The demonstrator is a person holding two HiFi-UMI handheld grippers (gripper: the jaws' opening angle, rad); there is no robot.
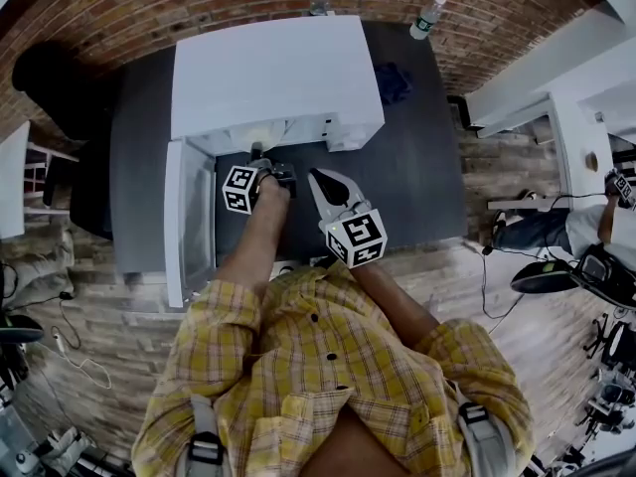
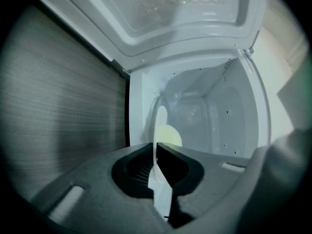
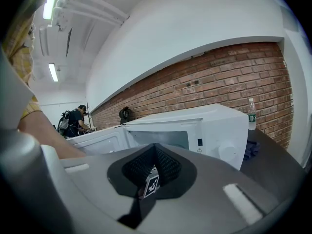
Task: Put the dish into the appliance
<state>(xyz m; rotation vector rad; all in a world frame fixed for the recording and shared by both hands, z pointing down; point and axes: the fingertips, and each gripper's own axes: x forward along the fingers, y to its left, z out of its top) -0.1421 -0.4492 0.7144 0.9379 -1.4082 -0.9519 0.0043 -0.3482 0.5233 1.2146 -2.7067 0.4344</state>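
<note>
My left tongs (image 2: pixel 155 147) are squeezed shut on the rim of the thin white round dish (image 2: pixel 161 125). The dish sticks out in front of them, right at the mouth of the big white box microwave oven (image 1: pixel 273 73). My right tongs (image 3: pixel 155 147) are closed with nothing in them. They wait just beside the left ones, outside the oven.

I think the job now is to set the dish down on the oven floor. To do it well I should go slow and hold the dish flat. Then I slide it deeper, toward the middle, and let go only when it sits on the floor. I hold just a little bit of the rim, so a bump could make it slip.

Edges to mind: the white front lip of the oven opening (image 2: pixel 139 111) is right beside the dish, on the floor side of my left tongs. The open white oven door (image 2: pixel 185 13) is on the other side of them, swung wide. The dark grey tabletop (image 1: pixel 417 167) is under both tongs.

Ahead of the left tongs, the white inside of the oven (image 2: pixel 214 116) looks empty and wide. Its walls are well apart from the dish. Behind the tongs the way out is open. My right tongs are near, though, so I should pull straight back.
</note>
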